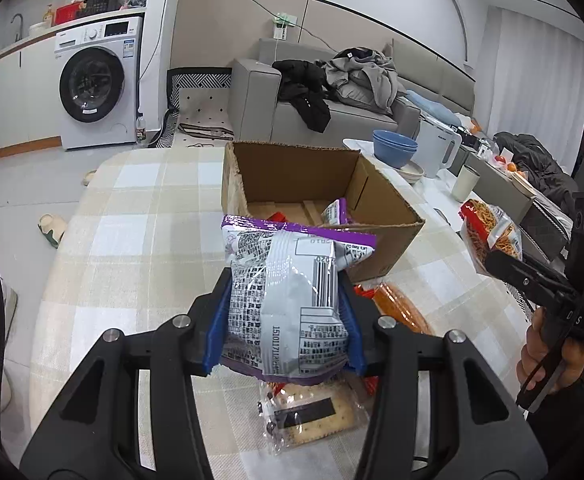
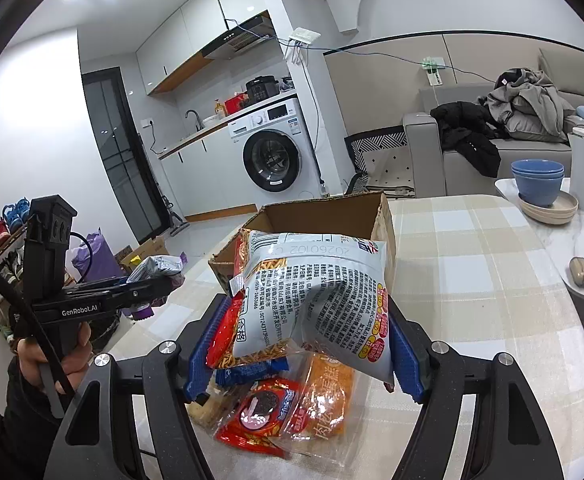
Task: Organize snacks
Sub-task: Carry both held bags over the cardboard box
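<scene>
- Left wrist view: your left gripper was clamped on a purple-edged grey bag, held above the table just short of the box.
- The open box stood right ahead; inside lay a second purple bag and something red.
- Under the held bag lay a cracker pack and an orange pack on the checked cloth.
- At the right edge your right gripper gripped a noodle bag.
- Beyond were blue bowls, a white kettle, a sofa heaped with clothes and a washer.
- Right wrist view: your right gripper squeezed the noodle bag, which hid much of the box.
- Below it lay loose snacks.
- To the left your left gripper held the grey bag.
</scene>
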{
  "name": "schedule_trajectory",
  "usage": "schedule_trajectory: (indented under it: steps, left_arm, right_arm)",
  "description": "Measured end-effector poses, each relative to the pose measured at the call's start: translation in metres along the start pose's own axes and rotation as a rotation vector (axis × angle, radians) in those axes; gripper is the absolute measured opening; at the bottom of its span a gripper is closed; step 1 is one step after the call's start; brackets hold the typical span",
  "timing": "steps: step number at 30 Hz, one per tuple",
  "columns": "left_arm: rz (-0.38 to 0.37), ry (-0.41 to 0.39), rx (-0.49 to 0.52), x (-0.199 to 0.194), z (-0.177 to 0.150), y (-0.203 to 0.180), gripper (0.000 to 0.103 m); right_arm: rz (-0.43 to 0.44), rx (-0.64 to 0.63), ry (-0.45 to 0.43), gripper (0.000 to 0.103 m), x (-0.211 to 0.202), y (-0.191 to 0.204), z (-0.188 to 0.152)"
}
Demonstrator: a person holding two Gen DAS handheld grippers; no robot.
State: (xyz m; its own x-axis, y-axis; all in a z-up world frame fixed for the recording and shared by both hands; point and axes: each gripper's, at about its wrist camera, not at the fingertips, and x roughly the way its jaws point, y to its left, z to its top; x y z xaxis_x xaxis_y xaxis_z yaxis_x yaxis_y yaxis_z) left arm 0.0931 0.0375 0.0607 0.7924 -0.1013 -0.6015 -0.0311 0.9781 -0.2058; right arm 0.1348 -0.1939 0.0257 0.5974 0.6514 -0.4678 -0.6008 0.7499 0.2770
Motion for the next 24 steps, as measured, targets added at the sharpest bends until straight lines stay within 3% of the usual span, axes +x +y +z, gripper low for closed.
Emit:
schedule_trajectory:
  steps: [24]
  left_arm:
    - [0.023,-0.029,-0.004,0.016,0.042,-0.001,0.045]
  right_arm:
    - [-0.046,-0.029,0.04,0.074,0.025,0.006,0.02]
